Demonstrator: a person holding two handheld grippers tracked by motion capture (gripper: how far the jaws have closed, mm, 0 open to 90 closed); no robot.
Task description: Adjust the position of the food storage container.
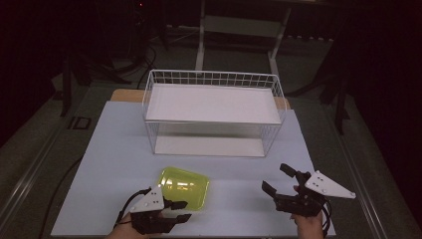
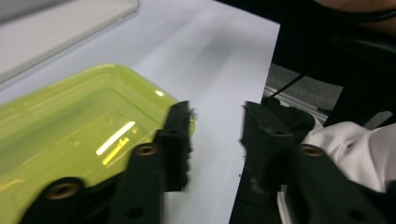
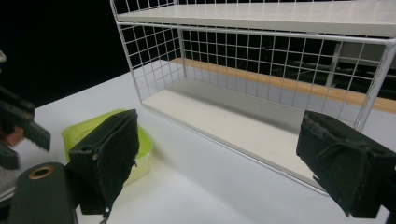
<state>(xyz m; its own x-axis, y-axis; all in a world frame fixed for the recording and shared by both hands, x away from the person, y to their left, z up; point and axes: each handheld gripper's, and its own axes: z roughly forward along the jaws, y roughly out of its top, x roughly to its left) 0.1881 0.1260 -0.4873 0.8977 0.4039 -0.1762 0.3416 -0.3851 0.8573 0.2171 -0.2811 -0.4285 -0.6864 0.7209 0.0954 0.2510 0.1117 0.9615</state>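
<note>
The left gripper [image 1: 183, 210] has its jaws spread and gripping nothing, with the yellow-green plastic container [image 1: 184, 187] lying on the table [image 1: 109, 159] just beside its fingertips, close to touching. The right gripper [image 1: 278, 180] is spread wide and empty, the white wire rack [image 1: 213, 112] ahead of it and the container well apart to its left.

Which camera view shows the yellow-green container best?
The high view: the whole yellow-green container lies unobstructed on the table. The left gripper view shows it close but cut off, behind a claw jaw. The right gripper view shows it partly hidden behind a jaw.
</note>
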